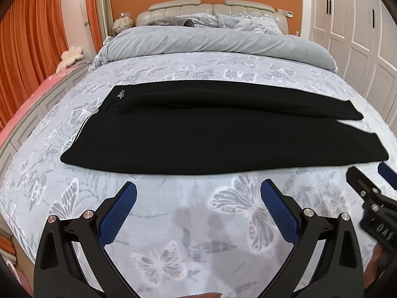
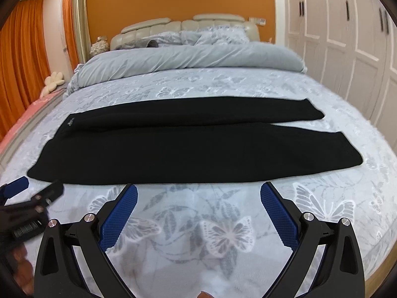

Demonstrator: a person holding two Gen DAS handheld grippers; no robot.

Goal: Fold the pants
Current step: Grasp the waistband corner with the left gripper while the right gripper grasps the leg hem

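Black pants lie flat across the bed, waistband to the left, the two legs running to the right, the far leg shorter in view. They also show in the right wrist view. My left gripper is open and empty, a little short of the pants' near edge. My right gripper is open and empty, also just short of the near edge. Each gripper shows at the side of the other's view: the right one and the left one.
The bed has a grey butterfly-print cover. A folded grey duvet and pillows lie at the head. White wardrobe doors stand on the right, orange curtains and a pink bench on the left.
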